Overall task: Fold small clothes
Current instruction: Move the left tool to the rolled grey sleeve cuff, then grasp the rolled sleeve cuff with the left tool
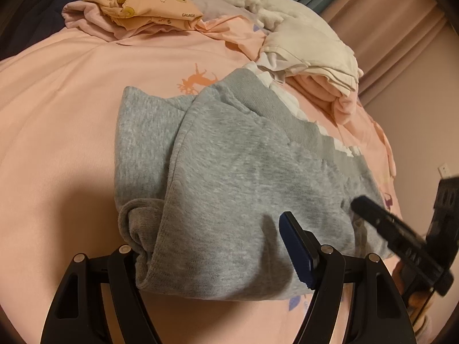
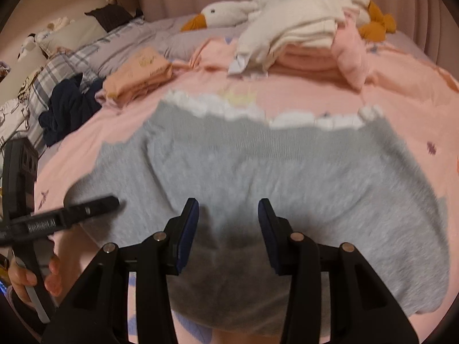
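bed cover point(image 1: 57, 109): pink, soft, fills both views. Main risk: it gives under pressure, so a low pinch could grab cover along with garment and drag the whole fold.
grey garment point(image 1: 218, 177): the thing I'm folding. Centre of both frames, lying on the cover, already doubled over, ribbed band toward the upper right of the left view. Thick fleece; the top layer could spring back or slide off if I pull one side harder than the other.
folded stacks: white pile point(image 1: 312, 51) upper right and orange printed pile point(image 1: 146, 5) upper left of the left view. Near, not touching the grey piece. A wide sweep could knock them.
plush goose point(image 2: 229, 14): top of frame, well apart, no concern.
left gripper point(image 1: 218, 246): my fingers spread wide, straddling the near folded edge at bottom centre. Only the blue pad point(image 1: 297, 250) shows; the other fingertip seems buried behind the rolled cuff, can't tell if it's under the cloth. If so, closing catches one layer only.
right gripper point(image 2: 228, 223): fingers open at medium gap, empty, hovering over the near hem, lower centre. View blurred; contact unclear.
collision: both grippers sit close at the same edge; crossing paths could clash.
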A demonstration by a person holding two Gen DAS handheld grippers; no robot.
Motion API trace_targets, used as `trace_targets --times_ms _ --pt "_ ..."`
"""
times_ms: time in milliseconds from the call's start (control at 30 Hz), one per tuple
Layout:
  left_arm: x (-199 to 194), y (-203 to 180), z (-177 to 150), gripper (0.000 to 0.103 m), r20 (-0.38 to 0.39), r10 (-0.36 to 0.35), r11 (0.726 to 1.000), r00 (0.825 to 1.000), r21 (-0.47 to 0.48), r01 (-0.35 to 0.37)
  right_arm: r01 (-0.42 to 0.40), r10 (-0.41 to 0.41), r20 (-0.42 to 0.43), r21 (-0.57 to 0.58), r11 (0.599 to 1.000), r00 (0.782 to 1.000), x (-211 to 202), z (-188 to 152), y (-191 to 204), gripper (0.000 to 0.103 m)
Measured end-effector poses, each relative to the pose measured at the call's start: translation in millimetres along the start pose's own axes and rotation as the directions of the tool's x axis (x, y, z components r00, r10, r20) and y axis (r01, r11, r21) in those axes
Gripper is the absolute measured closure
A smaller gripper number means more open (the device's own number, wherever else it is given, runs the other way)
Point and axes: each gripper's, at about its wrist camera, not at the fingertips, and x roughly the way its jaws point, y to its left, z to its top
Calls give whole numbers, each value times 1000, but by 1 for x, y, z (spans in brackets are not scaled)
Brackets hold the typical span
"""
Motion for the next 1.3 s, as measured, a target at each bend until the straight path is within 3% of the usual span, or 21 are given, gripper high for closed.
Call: trace_targets --times_ms 133,400,667,967,1200,1300 --pt "0 -1 0 29 1 1 1000 1000 0 -1 51 -51 -13 8 999 999 15 12 -2 61" --pt "1 -2 -1 29 1 9 1000 1000 14 -9 35 -28 -101 63 997 994 53 15 -15 61" --pt "1 -3 -2 29 2 13 1000 1000 20 -13 57 -57 -46 10 998 997 22 10 -3 62" --pt "2 -4 -2 29 0 20 1000 1000 20 -20 22 -22 15 -29 999 1000 -21 -14 3 63" --pt "3 -5 -1 29 -4 34 999 999 25 -33 19 -21 -81 -27 999 997 0 -35 1 62" --pt "3 -5 -1 29 -4 36 999 999 20 -36 16 -18 -78 -29 999 997 6 -38 -1 62"
